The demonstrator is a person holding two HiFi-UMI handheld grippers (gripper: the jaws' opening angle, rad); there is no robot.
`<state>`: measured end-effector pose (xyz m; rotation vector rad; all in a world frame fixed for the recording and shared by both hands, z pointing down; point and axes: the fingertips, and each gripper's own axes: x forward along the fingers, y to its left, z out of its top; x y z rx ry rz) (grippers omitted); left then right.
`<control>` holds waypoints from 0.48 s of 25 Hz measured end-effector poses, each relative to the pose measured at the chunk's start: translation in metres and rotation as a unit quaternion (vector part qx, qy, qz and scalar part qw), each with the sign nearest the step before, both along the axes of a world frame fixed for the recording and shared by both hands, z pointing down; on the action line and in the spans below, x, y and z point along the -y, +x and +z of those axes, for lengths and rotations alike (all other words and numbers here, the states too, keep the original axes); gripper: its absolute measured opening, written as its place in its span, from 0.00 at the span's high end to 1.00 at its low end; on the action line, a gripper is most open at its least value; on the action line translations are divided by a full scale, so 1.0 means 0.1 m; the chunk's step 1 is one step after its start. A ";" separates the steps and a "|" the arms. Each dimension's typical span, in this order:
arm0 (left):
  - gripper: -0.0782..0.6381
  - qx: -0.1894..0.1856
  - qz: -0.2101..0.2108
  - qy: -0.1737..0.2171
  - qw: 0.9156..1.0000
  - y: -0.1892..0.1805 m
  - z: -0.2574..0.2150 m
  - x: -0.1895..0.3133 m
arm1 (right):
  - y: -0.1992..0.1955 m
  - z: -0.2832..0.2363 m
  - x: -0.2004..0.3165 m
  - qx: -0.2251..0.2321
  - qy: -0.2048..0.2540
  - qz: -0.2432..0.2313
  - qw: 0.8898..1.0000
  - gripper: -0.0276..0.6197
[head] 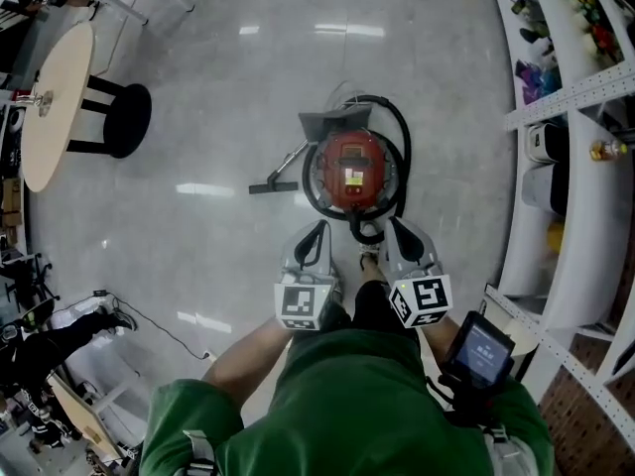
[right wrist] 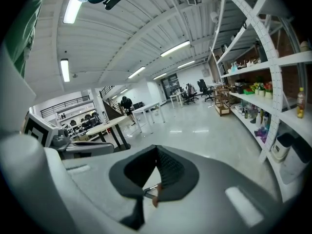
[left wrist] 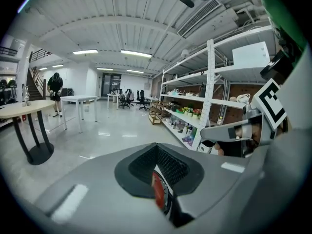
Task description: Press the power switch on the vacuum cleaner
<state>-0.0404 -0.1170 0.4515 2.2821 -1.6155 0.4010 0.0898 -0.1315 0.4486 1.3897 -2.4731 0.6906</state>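
Observation:
The red canister vacuum cleaner (head: 352, 165) stands on the pale floor straight ahead, with its black hose (head: 402, 142) looped round it. Its grey floor nozzle (head: 337, 122) lies just beyond. My left gripper (head: 317, 230) hangs above the floor just short of the vacuum's near left side, jaws shut and holding nothing. My right gripper (head: 393, 226) is at the near right side, also shut and empty. In the left gripper view a slice of the red vacuum (left wrist: 157, 193) shows through the gap below the closed tips (left wrist: 157, 147). The right gripper's tips (right wrist: 156, 150) meet the same way.
A round wooden table (head: 50, 102) on a black base (head: 124, 119) stands far left. White shelving (head: 580, 167) with goods lines the right side. A cable (head: 159, 320) runs over the floor at lower left. A small screen device (head: 482, 350) sits by my right arm.

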 end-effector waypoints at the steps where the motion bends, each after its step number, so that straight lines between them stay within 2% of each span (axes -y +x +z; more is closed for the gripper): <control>1: 0.88 0.002 0.000 -0.006 1.000 0.03 0.08 0.04 | 0.01 0.07 0.04 -0.002 -0.003 -0.003 1.000 0.95; 12: 0.88 0.030 0.007 -0.063 0.998 0.20 0.88 0.35 | 0.03 0.88 0.42 -0.011 -0.045 -0.033 0.998 0.95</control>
